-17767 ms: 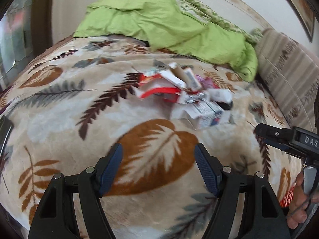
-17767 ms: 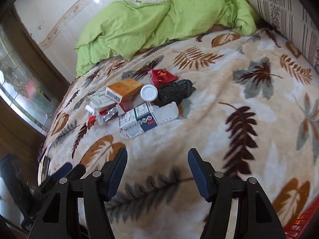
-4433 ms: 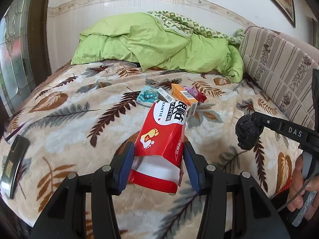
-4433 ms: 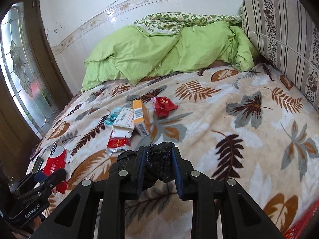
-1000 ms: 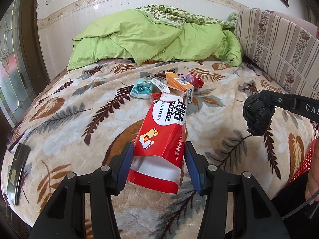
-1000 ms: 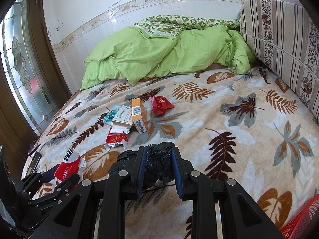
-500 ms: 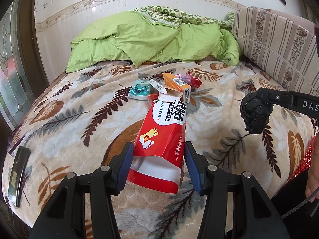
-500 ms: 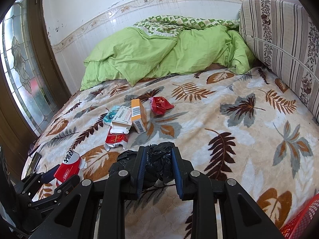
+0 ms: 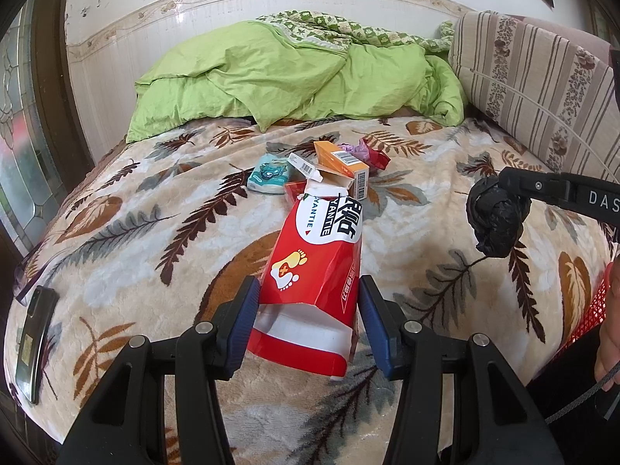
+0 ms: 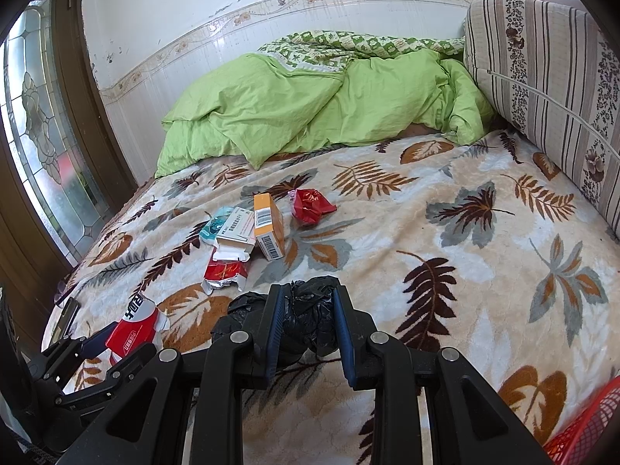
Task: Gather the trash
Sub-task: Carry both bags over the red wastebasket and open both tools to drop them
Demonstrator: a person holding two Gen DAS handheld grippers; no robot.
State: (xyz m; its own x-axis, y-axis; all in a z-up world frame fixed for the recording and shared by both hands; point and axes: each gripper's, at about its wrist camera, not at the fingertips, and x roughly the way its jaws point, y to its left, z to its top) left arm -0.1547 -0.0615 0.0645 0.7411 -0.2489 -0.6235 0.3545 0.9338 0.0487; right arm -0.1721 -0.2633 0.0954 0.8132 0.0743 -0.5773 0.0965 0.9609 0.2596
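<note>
My left gripper (image 9: 308,302) is shut on a red and white carton (image 9: 316,267), held above the leaf-patterned blanket. It also shows in the right wrist view (image 10: 133,327). My right gripper (image 10: 304,306) is shut on a crumpled black plastic bag (image 10: 308,319), which also shows at the right of the left wrist view (image 9: 496,221). More trash lies mid-bed: an orange box (image 10: 267,224), a white box (image 10: 236,228), a teal packet (image 10: 213,224), a red wrapper (image 10: 310,205) and a torn red and white box (image 10: 224,267).
A green duvet (image 10: 317,104) is piled at the bed's far end. A striped cushion (image 10: 542,77) stands at the right. A red basket (image 10: 581,434) sits at the lower right edge. A dark phone (image 9: 33,341) lies on the blanket's left edge.
Both grippers keep their hold. The view has drifted slightly; the right gripper with the black bag sits a little lower and nearer in the left wrist view.
</note>
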